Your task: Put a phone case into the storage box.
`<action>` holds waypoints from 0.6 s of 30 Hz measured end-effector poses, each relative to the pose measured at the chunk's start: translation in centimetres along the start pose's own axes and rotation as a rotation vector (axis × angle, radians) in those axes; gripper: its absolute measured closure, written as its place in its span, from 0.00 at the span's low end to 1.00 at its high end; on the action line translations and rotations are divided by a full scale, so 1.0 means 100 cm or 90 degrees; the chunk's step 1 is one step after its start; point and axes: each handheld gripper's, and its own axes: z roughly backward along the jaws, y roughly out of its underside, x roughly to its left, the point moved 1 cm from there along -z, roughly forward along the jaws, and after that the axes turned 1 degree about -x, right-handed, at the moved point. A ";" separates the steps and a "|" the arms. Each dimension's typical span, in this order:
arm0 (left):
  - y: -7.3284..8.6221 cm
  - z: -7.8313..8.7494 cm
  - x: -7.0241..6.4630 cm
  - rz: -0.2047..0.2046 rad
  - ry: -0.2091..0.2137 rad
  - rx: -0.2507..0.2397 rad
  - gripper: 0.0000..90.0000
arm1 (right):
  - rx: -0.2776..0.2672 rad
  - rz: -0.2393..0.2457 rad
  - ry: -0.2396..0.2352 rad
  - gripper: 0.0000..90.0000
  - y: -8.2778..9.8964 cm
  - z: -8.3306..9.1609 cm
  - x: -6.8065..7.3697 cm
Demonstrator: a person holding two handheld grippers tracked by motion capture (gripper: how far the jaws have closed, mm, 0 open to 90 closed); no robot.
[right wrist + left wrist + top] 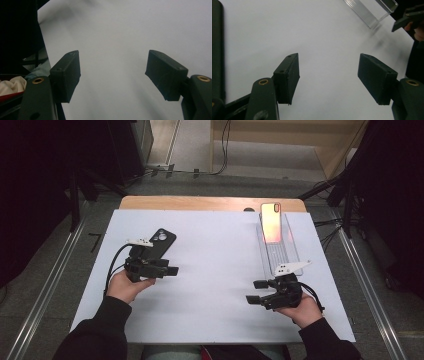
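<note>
Gaping wide with nothing between its jaws, the left gripper [172, 269] hung just in front of the black phone case [159, 243], which lay flat on the white table [215, 270] with its camera cutout at the far end. The right gripper [254, 291] also stood open and empty, well apart, near the clear stand [280, 252] propping up a phone with a shiny orange-pink back [271, 222]. That dark case looked light, thin and a bit flexible, likely slick on its face; pinching across one long edge seemed the safest hold.
</note>
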 end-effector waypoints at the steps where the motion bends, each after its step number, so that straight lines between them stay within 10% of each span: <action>1: 0.002 0.001 -0.002 -0.002 0.000 0.000 0.36 | 0.000 -0.001 0.002 0.29 0.000 0.001 0.000; 18: 0.035 0.011 -0.032 -0.047 0.055 0.020 0.34 | 0.007 0.002 0.017 0.29 0.009 0.013 -0.003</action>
